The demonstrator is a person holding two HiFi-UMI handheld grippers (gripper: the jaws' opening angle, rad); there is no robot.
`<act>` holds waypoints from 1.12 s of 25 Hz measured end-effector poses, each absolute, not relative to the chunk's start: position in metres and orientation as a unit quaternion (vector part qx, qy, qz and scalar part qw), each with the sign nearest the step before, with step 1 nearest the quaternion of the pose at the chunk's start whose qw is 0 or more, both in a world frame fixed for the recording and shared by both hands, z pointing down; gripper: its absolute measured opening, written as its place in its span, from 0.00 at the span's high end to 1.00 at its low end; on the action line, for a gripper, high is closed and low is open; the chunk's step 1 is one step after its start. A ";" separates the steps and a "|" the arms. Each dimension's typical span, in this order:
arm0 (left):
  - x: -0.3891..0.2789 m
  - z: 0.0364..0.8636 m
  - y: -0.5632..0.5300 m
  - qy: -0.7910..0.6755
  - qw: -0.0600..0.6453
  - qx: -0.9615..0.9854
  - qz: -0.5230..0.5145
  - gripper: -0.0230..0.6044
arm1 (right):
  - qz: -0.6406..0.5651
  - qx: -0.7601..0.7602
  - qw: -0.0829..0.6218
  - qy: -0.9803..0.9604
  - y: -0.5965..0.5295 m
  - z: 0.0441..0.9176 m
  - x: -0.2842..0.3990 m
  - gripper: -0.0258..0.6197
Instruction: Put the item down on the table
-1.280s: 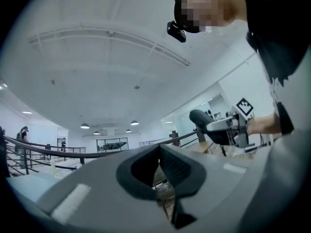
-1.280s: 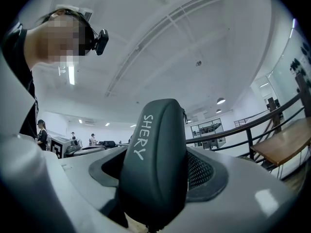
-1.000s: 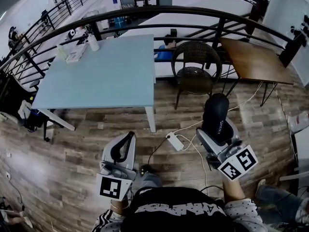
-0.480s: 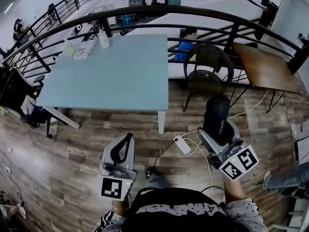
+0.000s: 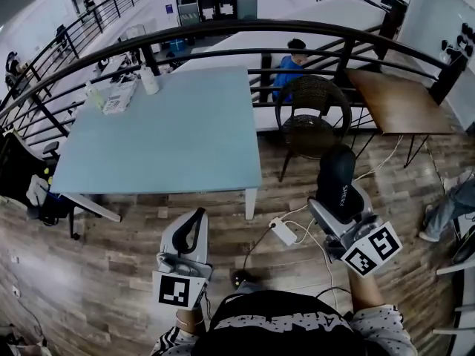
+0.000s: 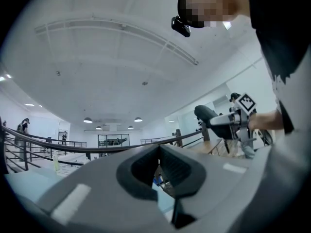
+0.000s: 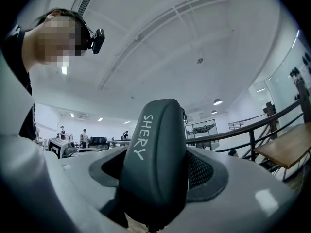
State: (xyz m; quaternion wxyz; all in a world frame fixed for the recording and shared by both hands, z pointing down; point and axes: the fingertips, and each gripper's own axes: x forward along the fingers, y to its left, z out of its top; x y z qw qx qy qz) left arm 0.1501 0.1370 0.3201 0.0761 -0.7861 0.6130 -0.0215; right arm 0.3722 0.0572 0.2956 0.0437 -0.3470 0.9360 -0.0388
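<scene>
The right tongs (image 5: pixel 339 201) clamp a smooth, rounded dark case (image 7: pixel 154 159) (lettered SHERY), held over the wood-plank floor (image 5: pixel 96 273), apart from the matte pale-blue counter (image 5: pixel 171 132). The left tongs (image 5: pixel 190 231) are pressed together, empty.

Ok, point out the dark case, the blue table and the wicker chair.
dark case (image 7: pixel 155 164), right gripper view, lettered side.
blue table (image 5: pixel 171 139), head view, bare top.
wicker chair (image 5: pixel 306 133), head view, seat.
</scene>
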 end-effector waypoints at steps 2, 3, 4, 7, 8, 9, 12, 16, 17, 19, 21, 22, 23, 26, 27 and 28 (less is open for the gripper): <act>0.143 0.322 0.130 0.606 0.076 -0.792 -0.021 0.96 | -0.037 -0.357 0.043 0.932 0.054 0.296 0.367 0.41; 0.139 0.323 0.127 0.602 0.077 -0.794 -0.019 0.96 | -0.036 -0.361 0.043 0.931 0.053 0.296 0.364 0.41; 0.135 0.323 0.125 0.599 0.077 -0.797 -0.017 0.96 | -0.035 -0.365 0.043 0.929 0.052 0.296 0.361 0.41; 0.118 0.324 0.125 0.594 0.075 -0.801 -0.009 0.96 | -0.030 -0.377 0.042 0.925 0.052 0.294 0.348 0.41; 0.112 0.324 0.126 0.594 0.075 -0.801 -0.007 0.96 | -0.028 -0.379 0.042 0.924 0.053 0.293 0.343 0.41; 0.105 0.325 0.127 0.594 0.075 -0.801 -0.005 0.96 | -0.025 -0.380 0.041 0.924 0.054 0.292 0.337 0.41; 0.091 0.327 0.129 0.592 0.075 -0.802 0.001 0.96 | -0.015 -0.381 0.036 0.924 0.059 0.289 0.323 0.41; 0.088 0.331 0.137 0.584 0.069 -0.809 0.006 0.96 | -0.013 -0.385 0.027 0.922 0.064 0.290 0.316 0.41; 0.087 0.331 0.140 0.584 0.067 -0.809 0.007 0.96 | -0.013 -0.386 0.027 0.922 0.065 0.289 0.316 0.41; 0.081 0.331 0.146 0.590 0.063 -0.805 0.008 0.96 | -0.008 -0.384 0.027 0.923 0.067 0.285 0.312 0.41; 0.073 0.331 0.150 0.596 0.064 -0.800 0.010 0.96 | -0.003 -0.377 0.026 0.926 0.066 0.284 0.305 0.41; 0.069 0.332 0.151 0.599 0.066 -0.798 0.010 0.96 | -0.002 -0.374 0.027 0.927 0.064 0.285 0.302 0.41; 0.066 0.333 0.151 0.602 0.068 -0.796 0.009 0.96 | -0.002 -0.371 0.029 0.928 0.062 0.286 0.298 0.41; 0.050 0.333 0.152 0.618 0.073 -0.783 0.004 0.96 | -0.003 -0.355 0.037 0.934 0.050 0.288 0.281 0.41; 0.044 0.333 0.152 0.625 0.074 -0.777 0.001 0.96 | -0.003 -0.348 0.039 0.936 0.045 0.288 0.274 0.41; 0.037 0.333 0.151 0.632 0.075 -0.771 -0.001 0.96 | -0.002 -0.342 0.042 0.939 0.040 0.288 0.268 0.41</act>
